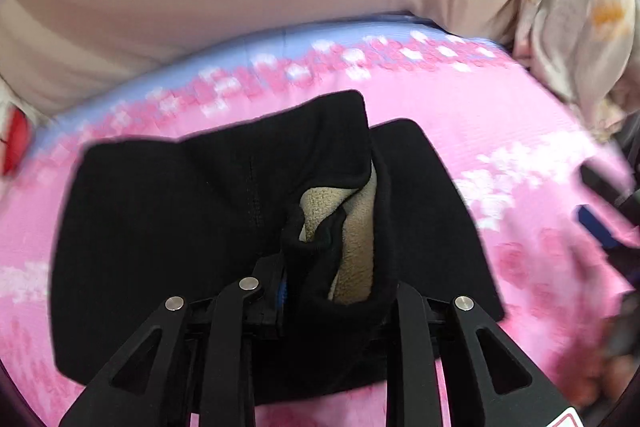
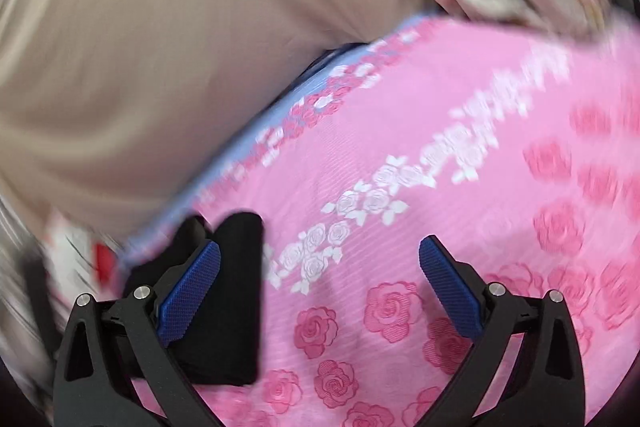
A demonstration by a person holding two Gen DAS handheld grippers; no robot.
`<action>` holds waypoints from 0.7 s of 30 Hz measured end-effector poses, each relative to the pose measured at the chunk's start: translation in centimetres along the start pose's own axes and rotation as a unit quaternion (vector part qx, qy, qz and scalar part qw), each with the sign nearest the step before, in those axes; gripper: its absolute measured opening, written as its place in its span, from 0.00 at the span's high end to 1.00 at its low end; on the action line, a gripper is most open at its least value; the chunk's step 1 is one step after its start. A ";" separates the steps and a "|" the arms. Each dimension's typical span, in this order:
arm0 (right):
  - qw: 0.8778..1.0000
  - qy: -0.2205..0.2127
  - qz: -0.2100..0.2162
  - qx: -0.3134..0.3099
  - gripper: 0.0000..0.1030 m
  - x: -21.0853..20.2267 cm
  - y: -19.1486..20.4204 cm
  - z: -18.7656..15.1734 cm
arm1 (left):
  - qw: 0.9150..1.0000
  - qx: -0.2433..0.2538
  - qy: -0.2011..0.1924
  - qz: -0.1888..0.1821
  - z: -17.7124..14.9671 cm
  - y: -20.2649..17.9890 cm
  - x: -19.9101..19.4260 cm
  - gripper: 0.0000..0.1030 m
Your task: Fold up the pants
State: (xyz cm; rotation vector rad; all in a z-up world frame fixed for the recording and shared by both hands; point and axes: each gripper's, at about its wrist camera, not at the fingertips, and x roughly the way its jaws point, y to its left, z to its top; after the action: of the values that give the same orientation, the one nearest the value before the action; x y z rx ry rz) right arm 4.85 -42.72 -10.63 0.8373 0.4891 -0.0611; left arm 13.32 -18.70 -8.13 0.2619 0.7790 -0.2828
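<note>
Where the black pants (image 1: 168,211) lie partly folded on the pink rose-patterned bedspread (image 1: 520,155), a bunched edge with its beige fleece lining (image 1: 356,239) showing rises into the left gripper (image 1: 320,291). Fingers of that gripper are clenched on the bunched black fabric; the pads are almost fully hidden by cloth, only a sliver of blue showing. Left gripper points downward at a slant over the garment, fabric draped across its linkage. Pants spread wider than deep in the left wrist view, long axis running roughly left to right, two upper corners pointing toward the far edge of the bed. Lining opening faces up and toward the camera.

Right gripper (image 2: 320,291) is tilted down over bare bedspread, its fingers (image 2: 188,291) spread wide and released, nothing between them. A black fold of the pants lies behind and beside its left finger, touching or just under it; cannot tell which. Beyond the bed edge, a beige fabric surface (image 2: 160,47) fills the background; both views are blurred.
</note>
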 end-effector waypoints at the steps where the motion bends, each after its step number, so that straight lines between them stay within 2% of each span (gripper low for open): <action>1: 1.000 0.006 0.002 0.009 0.05 0.3 -0.3 0.1 | 1.000 0.009 -0.006 0.017 -0.2 -0.3 0.1 0.81; 3: 1.000 0.011 0.006 0.005 0.05 0.7 -0.1 0.1 | 0.999 0.010 -0.009 0.034 -0.3 -0.6 0.2 0.81; 7: 0.998 0.026 0.003 -0.060 0.05 1.5 2.4 -0.6 | 0.997 0.030 -0.015 0.072 -0.6 -1.5 -0.3 0.75; 9: 0.997 0.021 0.000 -0.081 0.05 1.3 3.0 -1.0 | 0.997 0.030 -0.036 0.068 -0.4 -2.7 -2.0 0.67; 11: 0.995 0.020 -0.004 -0.093 0.05 1.4 3.2 -1.2 | 0.994 0.042 -0.068 0.072 -0.3 -3.6 -3.6 0.45; 13: 0.996 0.018 -0.005 -0.089 0.05 1.2 3.0 -1.2 | 0.988 0.068 -0.110 0.083 -0.2 -4.8 -5.6 0.40; 14: 0.996 0.017 -0.005 -0.083 0.05 1.1 2.8 -1.3 | 0.983 0.092 -0.135 0.090 -0.3 -5.5 -7.0 0.34; 16: 0.997 0.016 -0.005 -0.069 0.05 1.1 2.3 -1.2 | 0.977 0.112 -0.160 0.089 -0.7 -6.1 -8.7 0.24; 19: 0.998 0.016 -0.011 -0.065 0.05 1.2 2.2 -1.1 | 0.978 0.116 -0.155 0.080 -0.7 -5.8 -10.1 0.23; 21: 0.997 0.016 -0.016 -0.074 0.05 1.3 2.5 -1.2 | 0.985 0.096 -0.126 0.072 -0.3 -4.4 -9.8 0.23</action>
State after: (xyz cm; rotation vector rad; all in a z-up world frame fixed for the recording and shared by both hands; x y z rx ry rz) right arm 6.10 -40.01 -10.11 0.6855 0.5303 -0.0411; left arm 4.93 -21.16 -1.82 0.4536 0.4807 -0.2483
